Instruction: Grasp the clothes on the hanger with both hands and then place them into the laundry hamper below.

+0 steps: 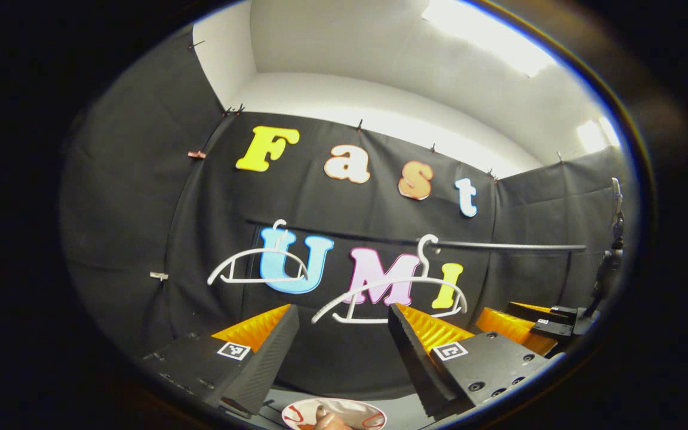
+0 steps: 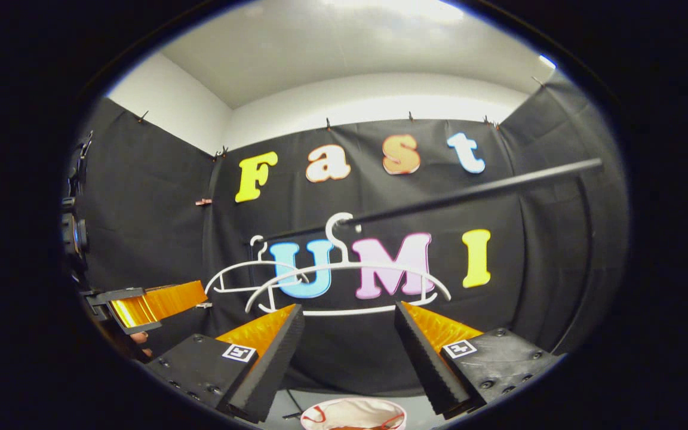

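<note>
Left gripper [image 1: 344,334] fingers spread, holding nothing; two bare white hangers [image 1: 389,289] hang on the rail [image 1: 499,245]. Right gripper [image 2: 349,334] fingers likewise spread; below them the hamper [image 2: 353,413], brownish clothes [image 1: 329,420] inside it

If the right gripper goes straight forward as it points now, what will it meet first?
Probably the nearer white hanger on the rod, which sits just above the open fingers; depth is unclear.
</note>
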{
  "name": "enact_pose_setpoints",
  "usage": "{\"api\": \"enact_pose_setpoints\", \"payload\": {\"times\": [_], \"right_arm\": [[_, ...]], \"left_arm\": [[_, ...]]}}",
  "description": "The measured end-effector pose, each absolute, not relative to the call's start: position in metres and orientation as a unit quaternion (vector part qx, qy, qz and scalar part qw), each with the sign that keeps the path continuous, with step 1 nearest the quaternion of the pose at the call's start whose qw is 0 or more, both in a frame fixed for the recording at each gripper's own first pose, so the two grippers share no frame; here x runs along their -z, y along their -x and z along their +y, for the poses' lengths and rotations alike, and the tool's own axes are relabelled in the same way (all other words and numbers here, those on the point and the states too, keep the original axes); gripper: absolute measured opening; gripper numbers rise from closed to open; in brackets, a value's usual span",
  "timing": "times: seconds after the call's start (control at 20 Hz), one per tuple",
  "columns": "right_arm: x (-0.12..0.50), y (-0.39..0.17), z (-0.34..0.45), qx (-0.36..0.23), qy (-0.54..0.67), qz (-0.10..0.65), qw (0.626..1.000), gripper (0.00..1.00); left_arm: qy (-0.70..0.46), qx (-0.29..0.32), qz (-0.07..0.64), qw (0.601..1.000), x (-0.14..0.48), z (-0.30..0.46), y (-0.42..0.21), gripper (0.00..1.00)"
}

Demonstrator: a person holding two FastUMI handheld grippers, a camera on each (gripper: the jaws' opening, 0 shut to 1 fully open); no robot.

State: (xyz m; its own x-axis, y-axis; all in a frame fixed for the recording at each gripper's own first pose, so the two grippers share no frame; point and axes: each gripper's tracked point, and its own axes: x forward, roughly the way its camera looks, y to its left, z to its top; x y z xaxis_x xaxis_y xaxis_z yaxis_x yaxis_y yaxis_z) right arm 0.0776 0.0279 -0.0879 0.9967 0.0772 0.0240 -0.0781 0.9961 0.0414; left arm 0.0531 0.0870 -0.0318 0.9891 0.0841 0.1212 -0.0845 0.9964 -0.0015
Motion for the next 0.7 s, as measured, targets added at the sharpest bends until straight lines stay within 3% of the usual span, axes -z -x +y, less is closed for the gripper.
{"api": "enact_pose_setpoints", "payload": {"times": [0.05,0.15,0.2,0.3,0.4,0.5,0.7], "right_arm": [[0.072,-0.07,0.028,-0.032,-0.009,-0.031,0.999,0.94],[0.048,-0.056,0.036,-0.026,-0.008,-0.062,0.998,1.0],[0.04,-0.05,0.041,-0.025,-0.013,-0.071,0.997,0.92],[0.028,-0.042,0.04,-0.018,-0.008,-0.084,0.996,1.0],[0.031,-0.035,0.043,-0.014,-0.001,-0.077,0.997,0.94],[0.032,-0.027,0.048,-0.014,-0.008,-0.067,0.998,1.0],[0.026,-0.007,0.048,-0.005,-0.011,-0.064,0.998,0.98]], "left_arm": [[-0.001,-0.031,-0.071,0.997,0.022,0.082,-0.047,0.92],[-0.002,-0.009,-0.085,0.996,0.006,0.07,-0.034,0.95],[-0.006,-0.004,-0.094,0.996,-0.004,0.067,-0.026,0.95],[-0.017,-0.006,-0.114,0.993,-0.018,0.067,-0.011,0.95],[-0.032,-0.019,-0.134,0.99,-0.026,0.071,0.002,0.98],[-0.044,-0.029,-0.138,0.989,-0.025,0.074,0.01,0.92],[-0.035,-0.024,-0.123,0.991,-0.016,0.071,0.022,0.95]]}}
